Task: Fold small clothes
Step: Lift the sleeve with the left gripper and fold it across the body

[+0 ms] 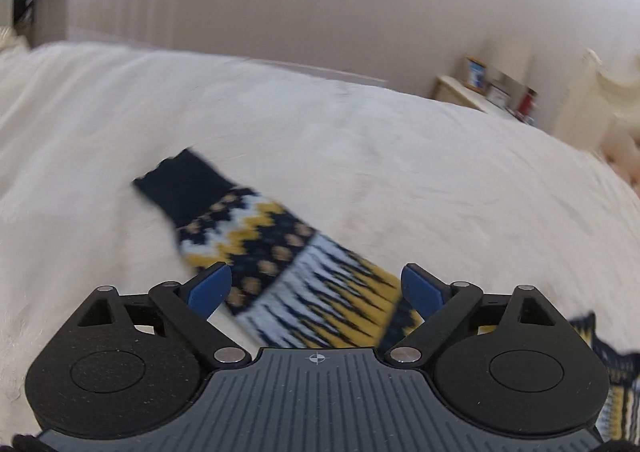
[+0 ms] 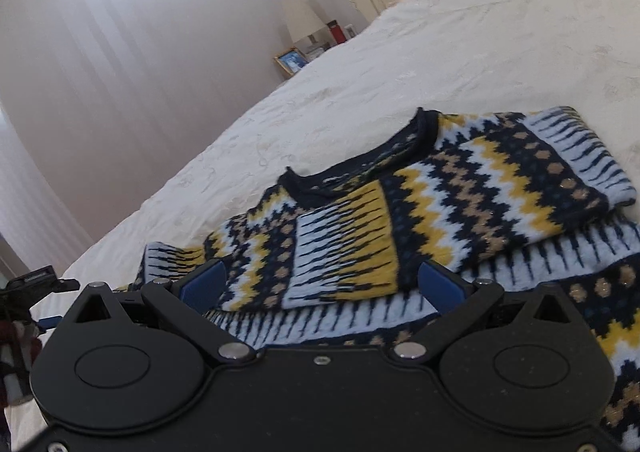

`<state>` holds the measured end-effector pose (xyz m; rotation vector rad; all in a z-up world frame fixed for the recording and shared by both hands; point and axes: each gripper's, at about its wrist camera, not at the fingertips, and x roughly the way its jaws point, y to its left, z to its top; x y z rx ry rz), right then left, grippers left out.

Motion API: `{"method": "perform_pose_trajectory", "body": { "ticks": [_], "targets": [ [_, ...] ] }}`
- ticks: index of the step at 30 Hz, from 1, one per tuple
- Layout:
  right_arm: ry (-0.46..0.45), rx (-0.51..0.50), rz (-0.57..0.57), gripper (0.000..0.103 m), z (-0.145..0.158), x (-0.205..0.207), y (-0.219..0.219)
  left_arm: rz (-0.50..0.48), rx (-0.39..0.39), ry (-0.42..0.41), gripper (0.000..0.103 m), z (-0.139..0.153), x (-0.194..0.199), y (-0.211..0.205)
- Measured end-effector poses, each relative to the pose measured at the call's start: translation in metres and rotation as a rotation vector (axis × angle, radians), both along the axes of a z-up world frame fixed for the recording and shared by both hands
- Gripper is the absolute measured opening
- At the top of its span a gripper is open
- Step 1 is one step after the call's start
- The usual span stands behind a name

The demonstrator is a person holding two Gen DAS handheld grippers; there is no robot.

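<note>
Right wrist view shows the navy, yellow and pale-blue zigzag knit sweater (image 2: 420, 204) lying mid-frame on the cream quilted bed (image 2: 480, 52), one sleeve already folded across its chest; judging by that, the fold is partly done. The other sleeve (image 1: 256, 236) stretches out flat at the centre of the blurred left wrist view, probably unfolded. Both the left tool (image 1: 316, 288) and the right tool (image 2: 322, 284) are spread wide, gripping nothing, hovering over the knit.
</note>
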<state>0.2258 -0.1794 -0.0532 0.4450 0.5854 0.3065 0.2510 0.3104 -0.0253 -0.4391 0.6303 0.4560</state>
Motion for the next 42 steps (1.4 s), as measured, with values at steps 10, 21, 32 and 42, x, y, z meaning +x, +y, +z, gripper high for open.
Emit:
{"method": "perform_pose_trajectory", "body": {
  "ticks": [10, 21, 32, 42],
  "targets": [
    [0.051, -0.004, 0.028, 0.102, -0.013, 0.003, 0.006, 0.041, -0.102, 0.027, 0.093, -0.047, 0.014, 0.033],
    [0.079, 0.012, 0.045, 0.102, -0.021, 0.009, 0.007, 0.07, -0.098, -0.025, 0.047, -0.051, 0.016, 0.031],
    [0.078, 0.072, -0.002, 0.102, -0.015, 0.017, -0.022, 0.0, -0.063, -0.197, 0.009, 0.004, 0.004, -0.012],
    [0.046, 0.095, -0.061, 0.102, 0.003, 0.027, -0.072, -0.285, 0.028, -0.371, 0.009, 0.082, -0.022, -0.122]
  ]
}}
